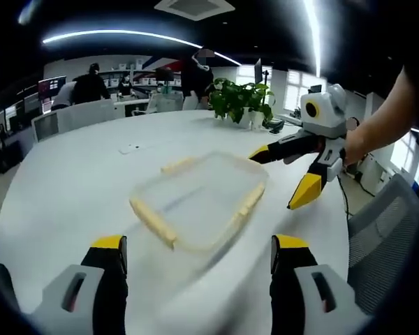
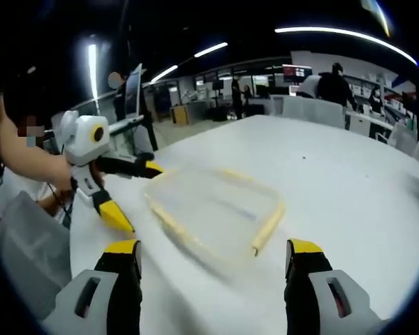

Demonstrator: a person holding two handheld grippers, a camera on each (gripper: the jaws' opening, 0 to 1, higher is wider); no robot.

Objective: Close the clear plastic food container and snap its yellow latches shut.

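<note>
White and round, the desk (image 1: 70, 181) carries a clear rectangular plastic food container (image 1: 199, 201) with yellow latches (image 1: 153, 223) along its edges. It lies ahead of the left hand-held gripper (image 1: 195, 255), whose jaws are spread apart and empty. The right hand-held gripper (image 2: 213, 259) is likewise held open, just short of the container; seen from the left, it hovers beside the container's far corner.

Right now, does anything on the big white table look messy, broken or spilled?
Nothing stands out. The clear container with yellow latches sits flat on the white table, lid on, no spill or crack visible, though the picture is blurry. Both tongs, left and right, are open and hold nothing.
</note>
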